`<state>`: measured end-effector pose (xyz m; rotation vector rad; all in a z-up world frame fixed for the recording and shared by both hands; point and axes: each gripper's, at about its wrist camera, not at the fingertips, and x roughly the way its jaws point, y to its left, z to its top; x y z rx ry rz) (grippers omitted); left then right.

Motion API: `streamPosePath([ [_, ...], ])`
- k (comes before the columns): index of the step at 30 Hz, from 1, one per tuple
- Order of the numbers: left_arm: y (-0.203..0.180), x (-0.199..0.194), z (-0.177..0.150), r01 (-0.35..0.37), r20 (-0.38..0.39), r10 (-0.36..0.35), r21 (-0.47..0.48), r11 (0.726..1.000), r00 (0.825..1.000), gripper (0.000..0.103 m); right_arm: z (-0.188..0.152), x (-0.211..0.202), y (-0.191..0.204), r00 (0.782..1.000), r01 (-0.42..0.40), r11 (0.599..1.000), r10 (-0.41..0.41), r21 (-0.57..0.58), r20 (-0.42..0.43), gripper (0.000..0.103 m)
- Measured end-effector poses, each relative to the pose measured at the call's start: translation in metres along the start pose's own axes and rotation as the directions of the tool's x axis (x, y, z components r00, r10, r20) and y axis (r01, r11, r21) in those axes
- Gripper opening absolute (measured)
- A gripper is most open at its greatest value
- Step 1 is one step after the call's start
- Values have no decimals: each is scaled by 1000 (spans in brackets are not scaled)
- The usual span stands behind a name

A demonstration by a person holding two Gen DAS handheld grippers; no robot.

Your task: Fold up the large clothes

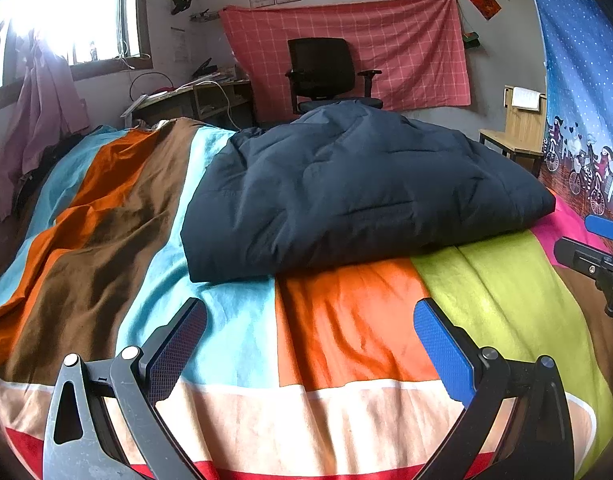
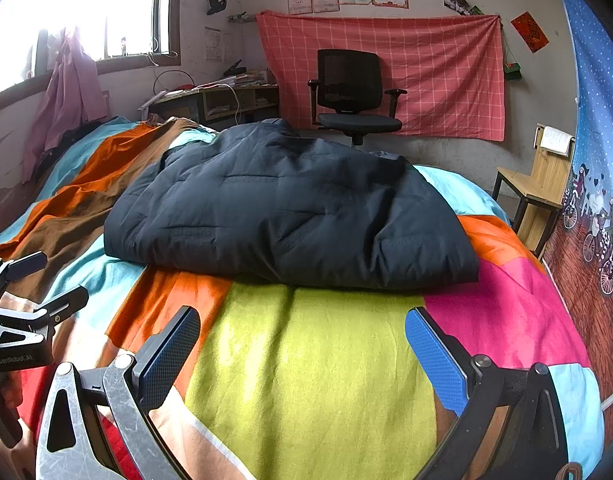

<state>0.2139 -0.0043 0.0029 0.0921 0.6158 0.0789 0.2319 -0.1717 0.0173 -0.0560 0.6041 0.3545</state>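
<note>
Navy jacket: quilted matt cloth w/ stitched seams, lying on soft, creased striped bedsheet; left gripper & right gripper showing scuffed bare-metal arms, matt black plastic fingers, textured blue pads; wooden chair looking smooth.

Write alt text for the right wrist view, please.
A dark blue padded jacket lies folded in a bundle on a bed with a colourful patchwork cover. The right gripper hangs open over the cover, short of the jacket, with the left gripper at the left edge.
</note>
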Motion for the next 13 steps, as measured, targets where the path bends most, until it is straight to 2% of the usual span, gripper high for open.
streamPosePath([
  [13,4,1,-1,8,-2,-8,4,1000,1000,101,-3,0,-2,1000,-1,1000,1,1,-5,103],
])
